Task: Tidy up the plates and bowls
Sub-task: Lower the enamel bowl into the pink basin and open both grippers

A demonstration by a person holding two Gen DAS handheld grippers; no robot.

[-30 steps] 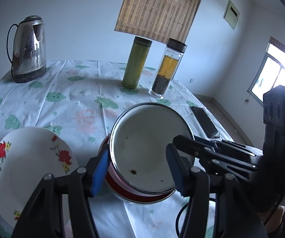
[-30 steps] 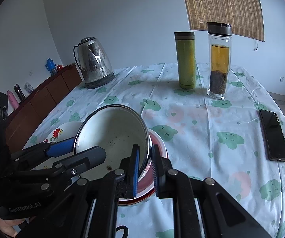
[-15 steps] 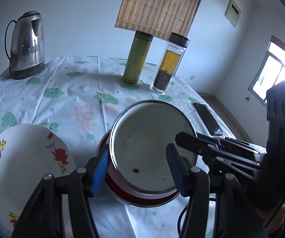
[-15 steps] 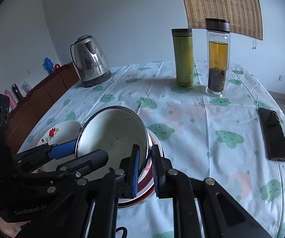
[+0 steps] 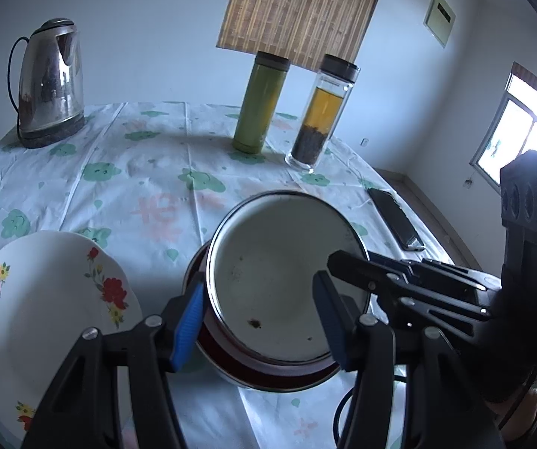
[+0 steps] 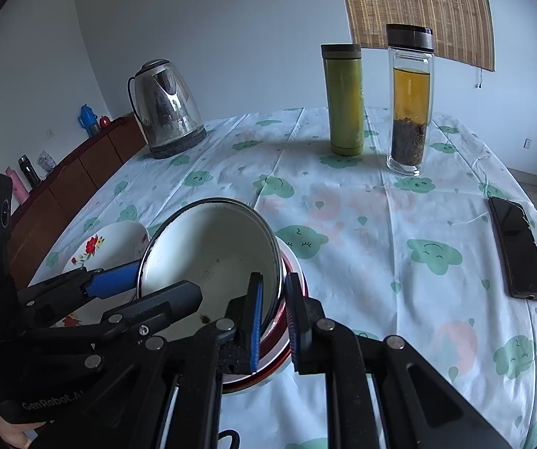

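Note:
A white enamel bowl (image 5: 279,273) (image 6: 208,254) with a metal rim sits tilted in a red-rimmed bowl (image 5: 253,374) (image 6: 294,273) near the table's front. My right gripper (image 6: 274,278) (image 5: 343,262) is shut on the white bowl's right rim, one pad inside and one outside. My left gripper (image 5: 258,284) (image 6: 163,280) stands open at the bowl's left side, its left pad beside the outer wall and its right finger in front of the bowl's inside. A white plate with red flowers (image 5: 44,299) (image 6: 104,247) lies to the left on the cloth.
At the back of the table stand a steel kettle (image 5: 49,86) (image 6: 167,108), a green flask (image 5: 263,101) (image 6: 343,101) and a glass bottle of tea (image 5: 322,112) (image 6: 410,101). A black phone (image 5: 395,219) (image 6: 517,247) lies at the right edge. A wooden sideboard (image 6: 81,172) stands behind on the left.

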